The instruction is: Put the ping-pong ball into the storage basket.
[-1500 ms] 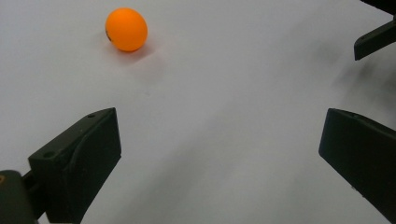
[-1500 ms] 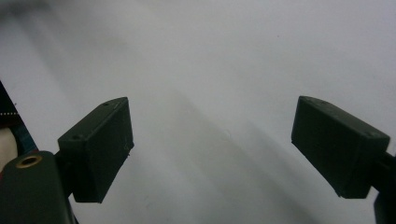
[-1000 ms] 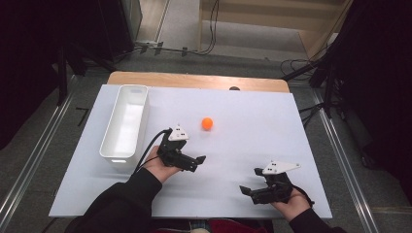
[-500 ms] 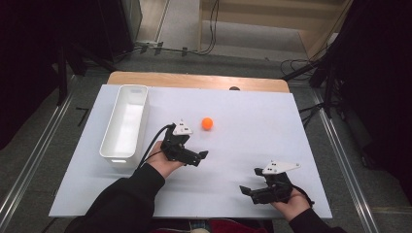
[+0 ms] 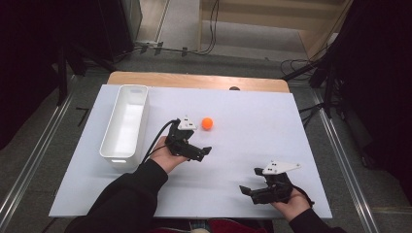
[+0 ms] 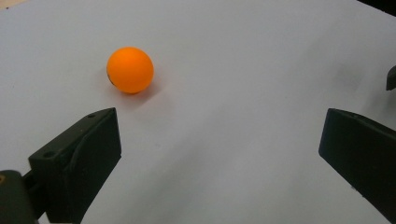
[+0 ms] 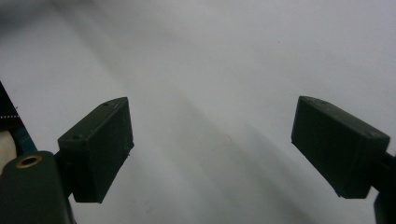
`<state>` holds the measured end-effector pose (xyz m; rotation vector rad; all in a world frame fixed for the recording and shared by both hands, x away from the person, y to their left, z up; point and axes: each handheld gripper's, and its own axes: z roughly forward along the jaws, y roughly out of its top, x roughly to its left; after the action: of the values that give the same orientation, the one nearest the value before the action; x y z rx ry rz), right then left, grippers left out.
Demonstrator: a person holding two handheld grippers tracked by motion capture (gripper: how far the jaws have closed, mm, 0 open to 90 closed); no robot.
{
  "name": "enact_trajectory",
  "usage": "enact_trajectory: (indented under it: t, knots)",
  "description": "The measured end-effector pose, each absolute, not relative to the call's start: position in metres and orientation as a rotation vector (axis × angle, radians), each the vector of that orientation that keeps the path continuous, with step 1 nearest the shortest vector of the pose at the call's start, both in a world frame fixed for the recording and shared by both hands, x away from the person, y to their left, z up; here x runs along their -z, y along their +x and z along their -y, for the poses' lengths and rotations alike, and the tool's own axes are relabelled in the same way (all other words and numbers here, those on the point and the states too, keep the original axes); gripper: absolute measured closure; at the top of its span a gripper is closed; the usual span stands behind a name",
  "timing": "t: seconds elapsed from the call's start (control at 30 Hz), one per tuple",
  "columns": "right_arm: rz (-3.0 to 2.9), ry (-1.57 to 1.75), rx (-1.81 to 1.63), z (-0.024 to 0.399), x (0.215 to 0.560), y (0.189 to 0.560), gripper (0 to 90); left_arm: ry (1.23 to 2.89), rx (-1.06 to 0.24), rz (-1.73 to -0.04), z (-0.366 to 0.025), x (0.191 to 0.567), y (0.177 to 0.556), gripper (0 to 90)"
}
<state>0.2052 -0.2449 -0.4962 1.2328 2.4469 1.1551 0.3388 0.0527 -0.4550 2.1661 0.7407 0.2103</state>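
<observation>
- The left tool, jaws spread wide, sits just near of the orange ball, ready to close on it.
- The right tool, also spread, waits at the surface's near right.

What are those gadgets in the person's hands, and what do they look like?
They are two hand-held grippers. The left gripper and right gripper are black, each with two blocky, flat-faced jaws. Each carries a pale grey three-cornered plate on top with small dark dots. A black cable trails from the left one. The person wears dark long sleeves.
</observation>
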Motion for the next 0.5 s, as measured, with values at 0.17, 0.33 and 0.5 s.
enact_trajectory:
  t: [0.17,0.33,0.5]
  knots:
    - [-2.450,1.234,-1.152,0.245,0.496,0.205,11.5,2.162,-0.211,-0.737,-0.050,0.454,0.344,0.0]
    - [-2.457,1.243,-1.149,0.244,0.496,0.205,11.5,2.179,-0.216,-0.734,-0.047,0.455,0.348,0.0]
    - [-2.465,1.239,-1.141,0.244,0.497,0.205,11.5,2.171,-0.218,-0.732,-0.044,0.454,0.354,0.0]
